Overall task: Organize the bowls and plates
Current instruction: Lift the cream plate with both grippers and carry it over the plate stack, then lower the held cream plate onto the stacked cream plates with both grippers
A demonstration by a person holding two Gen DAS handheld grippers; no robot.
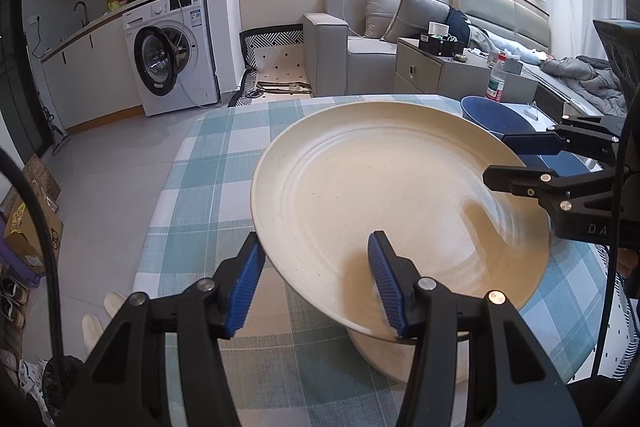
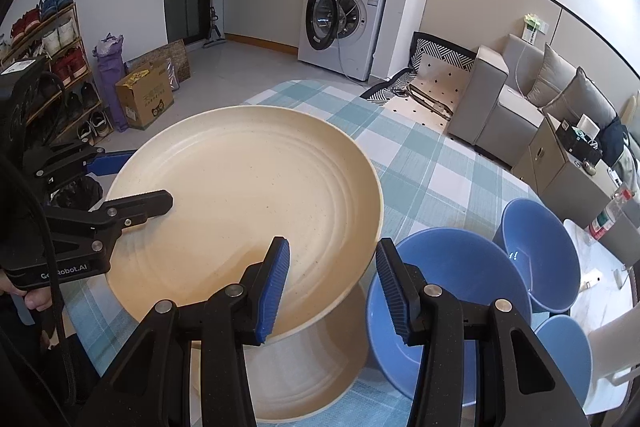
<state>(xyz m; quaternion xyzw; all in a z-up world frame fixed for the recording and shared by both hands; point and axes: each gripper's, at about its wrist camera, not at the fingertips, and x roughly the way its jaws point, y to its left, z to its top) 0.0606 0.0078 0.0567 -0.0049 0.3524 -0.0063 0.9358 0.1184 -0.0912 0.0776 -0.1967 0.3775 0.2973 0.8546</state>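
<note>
- A cream plate (image 2: pixel 240 211) hung tilted above a second plate (image 2: pixel 304 379) on the checked table (image 1: pixel 208 187), so stacking looked under way, not finished.
- Both the left gripper (image 1: pixel 316 281) and right gripper (image 2: pixel 334 285) straddled its rim, jaws spread and not clamped.
- Only the right view showed three blue bowls (image 2: pixel 452 287), still unnested.

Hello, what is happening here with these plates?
A person holds a gripper in each hand. The left gripper and right gripper both straddle the rim of a cream plate, their jaws open, holding it tilted above a second cream plate on the checked tablecloth. Three blue bowls wait beside them.
</note>
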